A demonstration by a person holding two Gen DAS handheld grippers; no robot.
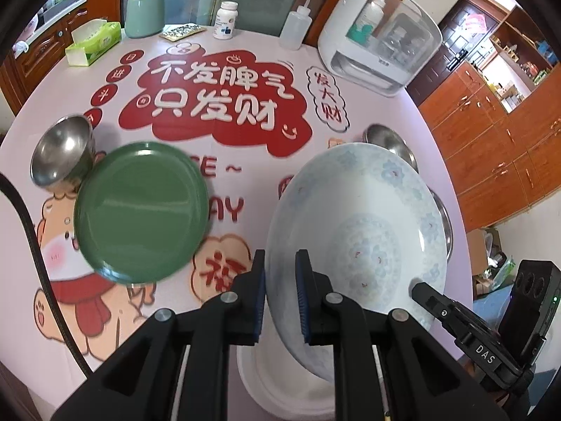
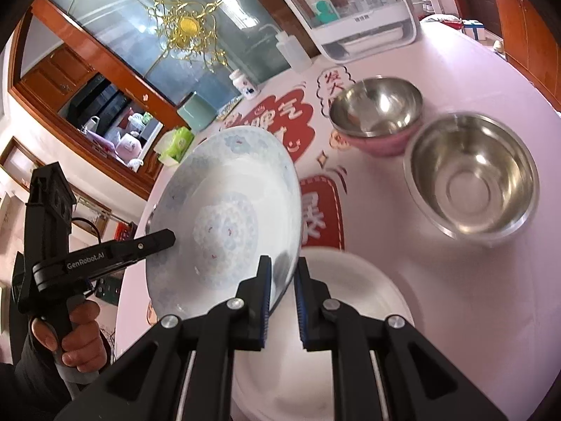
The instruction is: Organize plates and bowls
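Two claws pinch one big white plate with pale blue flowers [image 1: 354, 217], each on its own edge. The left claw [image 1: 280, 280] is pressed shut on the plate's near rim, with a blue pad on each side of it. The right claw [image 2: 283, 280] is shut the same way on the other edge. The flowered plate is tilted up on its side above the pink round tabletop [image 1: 368, 80] with red cartoon pictures. It does not seem to touch the tabletop.

Right under it lies a plain white plate [image 2: 350, 280], flat on the tabletop. A round green plate [image 1: 140, 210] lies to the left in the left view, just beside a small shiny metal bowl [image 1: 63, 154]. In the right view, a shiny metal bowl with a pink outside [image 2: 377, 112] and a bigger shiny metal bowl [image 2: 471, 179] stand close together on the far side.

A person's hand [image 2: 77, 336] holds the black handle of the left claw. At the back of the tabletop stand a white box with a clear lid [image 1: 378, 35], a clear squeeze bottle [image 1: 296, 24] and a green tissue pack [image 1: 93, 44].
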